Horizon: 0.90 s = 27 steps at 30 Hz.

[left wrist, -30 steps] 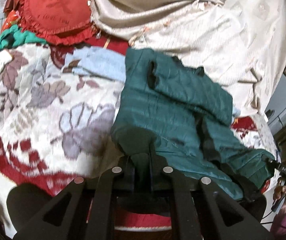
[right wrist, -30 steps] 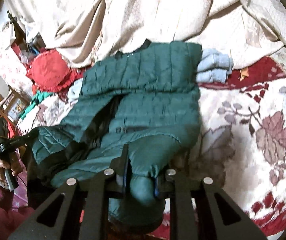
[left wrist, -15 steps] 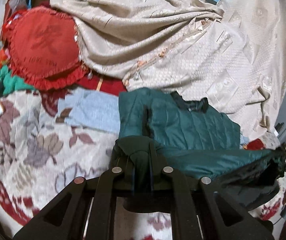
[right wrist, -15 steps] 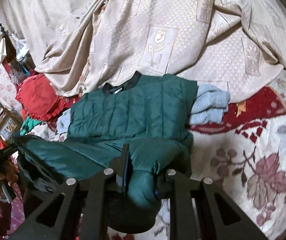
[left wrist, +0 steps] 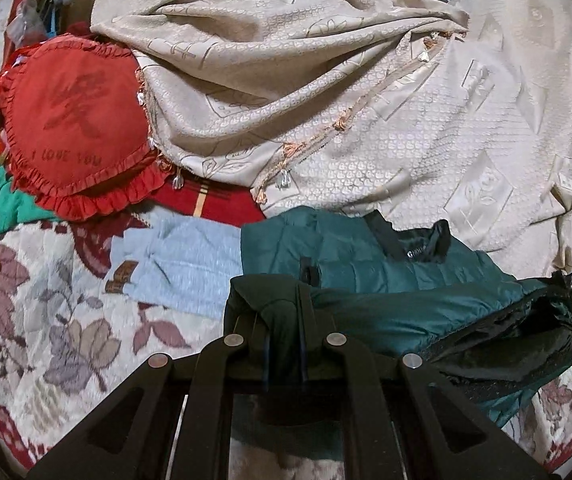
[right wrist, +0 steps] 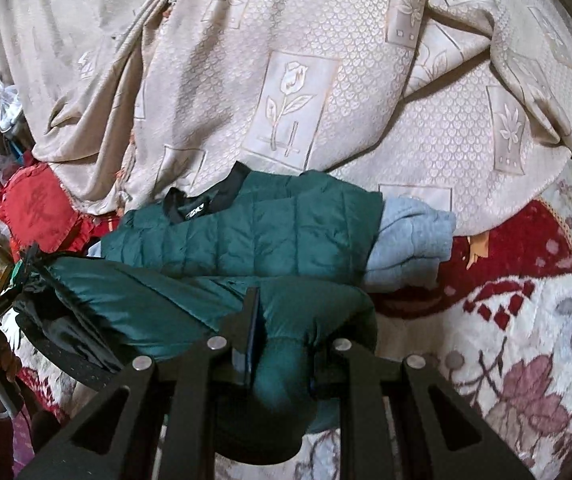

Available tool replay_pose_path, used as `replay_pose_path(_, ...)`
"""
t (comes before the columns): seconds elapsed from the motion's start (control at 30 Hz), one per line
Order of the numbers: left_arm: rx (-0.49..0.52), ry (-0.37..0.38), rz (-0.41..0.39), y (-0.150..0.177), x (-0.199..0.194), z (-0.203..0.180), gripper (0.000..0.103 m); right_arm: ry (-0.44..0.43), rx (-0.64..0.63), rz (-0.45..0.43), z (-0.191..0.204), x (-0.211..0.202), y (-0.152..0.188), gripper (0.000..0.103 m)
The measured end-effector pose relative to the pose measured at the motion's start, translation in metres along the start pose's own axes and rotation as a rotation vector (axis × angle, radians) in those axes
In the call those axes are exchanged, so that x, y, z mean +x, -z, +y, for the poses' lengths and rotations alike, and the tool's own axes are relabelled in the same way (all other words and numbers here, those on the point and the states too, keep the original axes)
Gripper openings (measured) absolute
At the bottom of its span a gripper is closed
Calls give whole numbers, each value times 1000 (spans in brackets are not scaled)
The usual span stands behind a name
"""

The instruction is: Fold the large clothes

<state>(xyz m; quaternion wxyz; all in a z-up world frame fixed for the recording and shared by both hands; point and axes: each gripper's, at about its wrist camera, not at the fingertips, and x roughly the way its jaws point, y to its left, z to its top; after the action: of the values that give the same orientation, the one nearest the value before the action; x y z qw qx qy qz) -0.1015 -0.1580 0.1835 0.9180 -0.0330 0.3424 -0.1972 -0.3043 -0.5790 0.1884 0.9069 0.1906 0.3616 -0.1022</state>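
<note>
A dark green quilted jacket (left wrist: 369, 264) lies on a floral bedspread, its black collar toward the back. It also shows in the right wrist view (right wrist: 246, 236). My left gripper (left wrist: 284, 340) is shut on one corner of the jacket's lower edge. My right gripper (right wrist: 282, 344) is shut on the other corner. The held edge is lifted and stretched between the grippers, carried over the jacket's upper half. The black lining (left wrist: 497, 352) shows underneath the raised part.
A folded light blue garment (left wrist: 182, 264) lies beside the jacket, also in the right wrist view (right wrist: 409, 244). A beige blanket (left wrist: 325, 92) is heaped behind. A red heart pillow (left wrist: 74, 124) sits at the back left. The floral bedspread (right wrist: 517, 352) extends to the right.
Both grippers have lifted the jacket's lower edge and carried it forward toward the collar, so the lower half now folds over the upper half.
</note>
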Motion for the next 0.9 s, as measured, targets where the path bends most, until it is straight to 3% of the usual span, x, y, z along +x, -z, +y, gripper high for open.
replay_pose_path(0.53,-20,-67,18,-42,77,-8,0,63,27,9,4,53,-54,18)
replay_pose_path(0.9,-50,-107,51,-40,143,0,0,115,62,33,6,120,-76,18)
